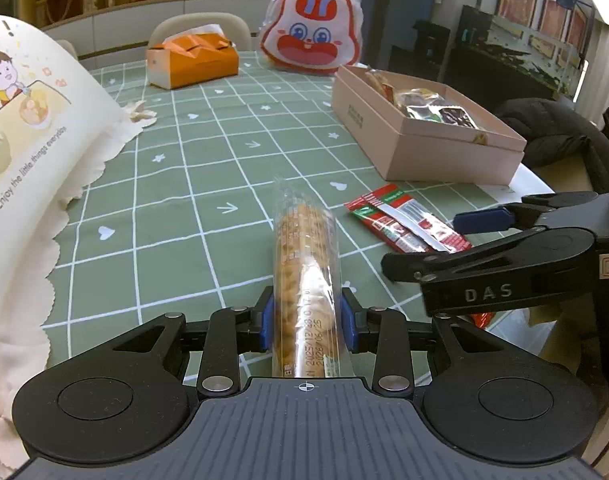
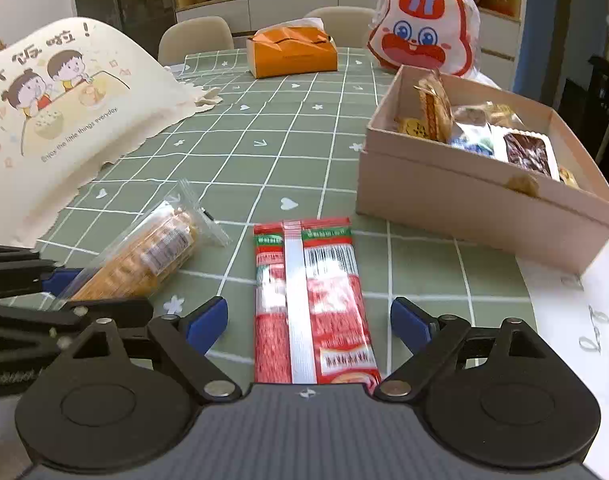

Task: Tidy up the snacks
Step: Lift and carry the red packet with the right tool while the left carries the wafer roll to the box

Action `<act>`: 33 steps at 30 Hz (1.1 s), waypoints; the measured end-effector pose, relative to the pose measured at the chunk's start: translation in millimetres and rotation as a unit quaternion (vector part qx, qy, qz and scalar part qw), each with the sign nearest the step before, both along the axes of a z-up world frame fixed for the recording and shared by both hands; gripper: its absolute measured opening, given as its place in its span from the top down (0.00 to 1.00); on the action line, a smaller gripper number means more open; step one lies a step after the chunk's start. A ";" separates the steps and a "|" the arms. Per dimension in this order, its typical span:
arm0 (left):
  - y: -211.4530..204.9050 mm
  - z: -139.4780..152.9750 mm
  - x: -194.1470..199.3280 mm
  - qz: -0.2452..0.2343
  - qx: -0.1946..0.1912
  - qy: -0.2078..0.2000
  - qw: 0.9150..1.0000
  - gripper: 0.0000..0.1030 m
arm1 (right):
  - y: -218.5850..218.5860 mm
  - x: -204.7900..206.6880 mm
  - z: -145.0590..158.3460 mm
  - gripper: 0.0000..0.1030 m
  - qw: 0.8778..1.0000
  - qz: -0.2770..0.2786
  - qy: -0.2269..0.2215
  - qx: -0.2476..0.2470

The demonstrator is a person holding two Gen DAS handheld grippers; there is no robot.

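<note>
On the green, white-gridded surface point(image 2: 264, 152), the largest thing is the cream cartoon-printed cloth cover point(image 2: 64, 108), which rises along the left side with its scalloped edge lying on the grid. At the right sits the open pink box point(image 2: 464, 200), already holding several wrapped snacks, its near corner close to the edge of the surface. Behind the box stands a rabbit-face bag point(image 2: 422, 28) in red, white and blue, and to the left of that bag, at the far end, lies an orange tissue box point(image 2: 292, 54) with tissue showing at its top. Nearer the cameras, the clear pack of golden biscuits point(image 1: 304, 280) is held lengthwise between the blue pads of the left gripper point(image 1: 306, 320), whose fingers are pressed against both sides of the wrapper; the pack's far end points toward the middle of the surface, and whether it rests on the cloth or is raised off it cannot be told. Just to its right, the flat red snack packet point(image 2: 308, 304) with a white strip down its middle lies on the surface in front of the pink box. The right gripper point(image 2: 308, 320) has its fingers spread wide, one blue pad on either side of the red packet and neither one touching it.
</note>
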State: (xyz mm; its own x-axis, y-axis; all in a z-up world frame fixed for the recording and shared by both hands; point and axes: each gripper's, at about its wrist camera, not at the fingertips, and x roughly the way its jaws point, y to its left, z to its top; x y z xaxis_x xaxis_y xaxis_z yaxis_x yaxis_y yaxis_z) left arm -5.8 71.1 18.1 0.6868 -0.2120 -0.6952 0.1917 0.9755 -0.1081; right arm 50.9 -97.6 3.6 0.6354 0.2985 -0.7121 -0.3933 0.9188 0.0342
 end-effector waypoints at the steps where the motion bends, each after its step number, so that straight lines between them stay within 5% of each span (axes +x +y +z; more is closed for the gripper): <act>1: 0.4 0.0 -0.1 0.000 -0.001 0.000 1.000 0.64 | 1.5 -0.9 -0.1 0.16 1.000 0.004 -0.001 0.000; 7: 1.2 -1.2 -1.0 0.000 -0.003 -0.005 1.000 0.64 | 1.3 -13.3 4.6 0.45 1.000 0.029 -0.007 -0.007; 15: 2.8 -2.7 -5.0 0.004 -0.010 -0.013 1.000 0.63 | -18.3 -34.0 8.2 0.52 0.999 0.034 -0.005 -0.007; 25: 6.2 -2.0 -20.1 0.010 -0.065 -0.007 0.998 0.65 | -68.3 -66.9 16.8 0.53 1.000 0.006 -0.010 0.013; 29: -6.5 22.6 -41.1 -0.008 -0.074 -0.051 0.996 0.66 | -92.1 -80.0 30.3 0.54 0.999 -0.014 -0.025 0.026; 33: -19.2 95.6 -45.8 -0.037 -0.094 -0.152 0.983 0.66 | -120.9 -91.9 80.3 0.54 0.994 -0.029 -0.091 0.055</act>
State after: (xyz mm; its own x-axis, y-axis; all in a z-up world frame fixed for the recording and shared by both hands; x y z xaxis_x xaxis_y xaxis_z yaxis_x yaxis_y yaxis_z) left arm -51.6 51.9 113.7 0.8346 -0.3741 -0.4044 0.3124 0.9260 -0.2121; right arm -41.0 -218.5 83.9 0.7687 0.3268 -0.5499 -0.3482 0.9349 0.0688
